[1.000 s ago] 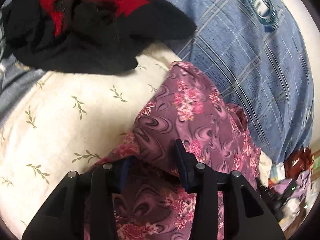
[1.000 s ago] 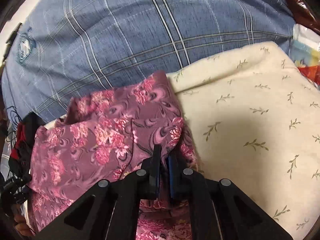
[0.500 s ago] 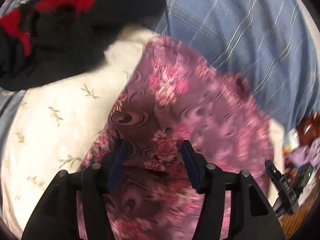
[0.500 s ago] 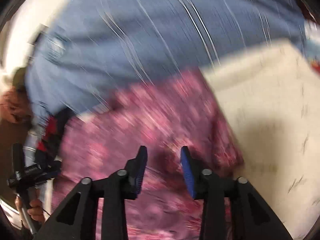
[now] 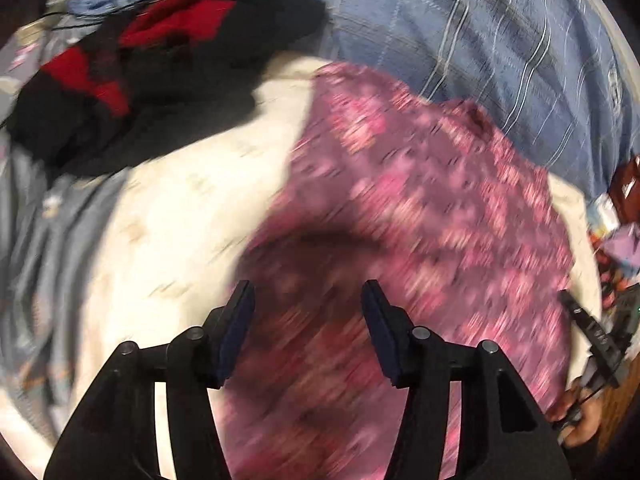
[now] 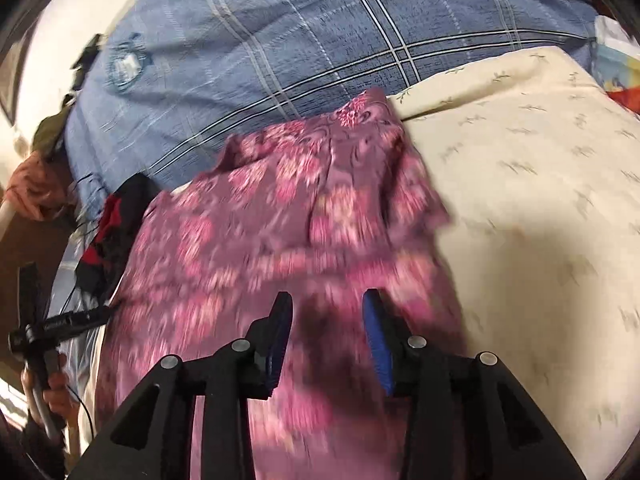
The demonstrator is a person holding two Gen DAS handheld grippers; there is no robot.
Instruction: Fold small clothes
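A purple garment with pink flowers [image 5: 420, 200] lies spread on a cream leaf-print cushion [image 5: 180, 208]; it also shows in the right wrist view [image 6: 288, 232]. My left gripper [image 5: 308, 300] is open and empty, held above the garment's near part. My right gripper [image 6: 326, 308] is open and empty, above the garment's near edge. Both views are motion-blurred. In the left wrist view the other hand-held gripper [image 5: 596, 332] shows at the right edge.
A black and red garment [image 5: 152, 68] lies at the cushion's far left. A blue plaid blanket [image 6: 320, 40] covers the bed behind. The cream cushion [image 6: 540, 200] extends to the right. Colourful clutter [image 5: 616, 216] sits at the right edge.
My right gripper let go of the flowered garment and opened. Both grippers pulled back and up from the cloth, which now lies flatter on the cushion.
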